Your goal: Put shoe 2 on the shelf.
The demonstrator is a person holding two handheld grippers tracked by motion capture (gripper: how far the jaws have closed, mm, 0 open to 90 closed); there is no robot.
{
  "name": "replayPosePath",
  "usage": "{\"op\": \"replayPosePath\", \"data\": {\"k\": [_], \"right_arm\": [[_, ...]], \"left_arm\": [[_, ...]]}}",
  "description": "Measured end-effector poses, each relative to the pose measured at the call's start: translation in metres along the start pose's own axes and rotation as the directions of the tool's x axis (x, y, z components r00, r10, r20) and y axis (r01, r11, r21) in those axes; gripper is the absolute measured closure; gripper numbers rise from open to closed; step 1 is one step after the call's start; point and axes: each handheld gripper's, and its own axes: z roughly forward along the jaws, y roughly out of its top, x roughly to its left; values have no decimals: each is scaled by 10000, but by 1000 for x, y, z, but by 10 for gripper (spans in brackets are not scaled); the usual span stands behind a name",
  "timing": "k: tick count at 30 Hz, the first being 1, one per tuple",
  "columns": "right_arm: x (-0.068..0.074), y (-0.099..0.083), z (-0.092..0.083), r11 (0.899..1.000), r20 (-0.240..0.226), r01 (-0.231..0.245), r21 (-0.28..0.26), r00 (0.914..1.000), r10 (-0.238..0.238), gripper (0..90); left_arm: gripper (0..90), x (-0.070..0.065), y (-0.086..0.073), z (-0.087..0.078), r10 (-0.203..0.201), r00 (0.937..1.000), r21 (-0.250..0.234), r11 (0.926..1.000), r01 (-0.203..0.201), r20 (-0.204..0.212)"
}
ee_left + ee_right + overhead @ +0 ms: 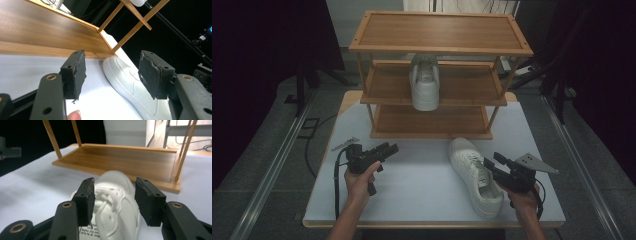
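Note:
One white sneaker lies on the white table, toe toward the wooden rack. A second white sneaker stands on the rack's middle shelf, heel toward me. My right gripper hovers over the laces of the table sneaker. In the right gripper view its jaws stand open on either side of the shoe's tongue, and the pads are not pressing on it. My left gripper is held at the table's left, open and with nothing between its jaws. It points toward the sneaker's toe.
The three-tier rack stands at the table's far side; its bottom shelf is bare, as is the top one. Bare tabletop lies between the two hands. Dark floor and metal rails flank the table.

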Motion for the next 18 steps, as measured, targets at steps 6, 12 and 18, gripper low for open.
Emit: {"op": "replayPosePath", "data": {"k": [6,12,18], "right_arm": [[5,-7,6,9988,-73,264,418,9996,-261,506],[3,-19,17,9922,119,548,1123,9983,-565,520],[-1,-20,19,9934,23,405,1069,9992,-410,639]], "left_arm": [[383,1,1,-2,6,10000,-37,10000,-6,13],[386,5,0,-2,-124,9999,-59,9999,123,-80],[391,8,-1,-2,-249,9996,-62,9997,248,-94]]}}
